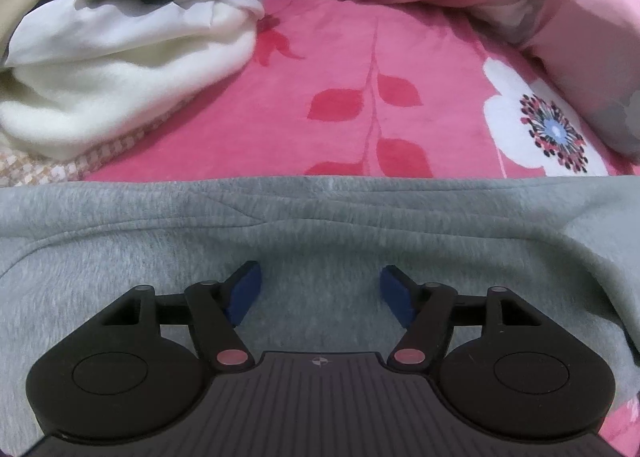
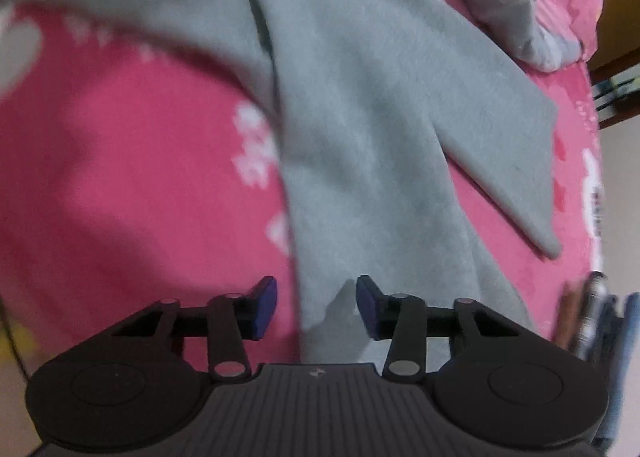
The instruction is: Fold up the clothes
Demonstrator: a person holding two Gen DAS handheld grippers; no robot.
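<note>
I read no writing on the grey garment (image 1: 320,225), which lies on the pink flowered bedspread (image 1: 360,57). My left hand-held gripper (image 1: 320,297) hangs spread above it, and only that view shows the white clothes pile (image 1: 120,73). The blurred right view shows my right hand-held gripper (image 2: 316,305) with jaws apart, pinching nothing, over the garment's edge.
</note>
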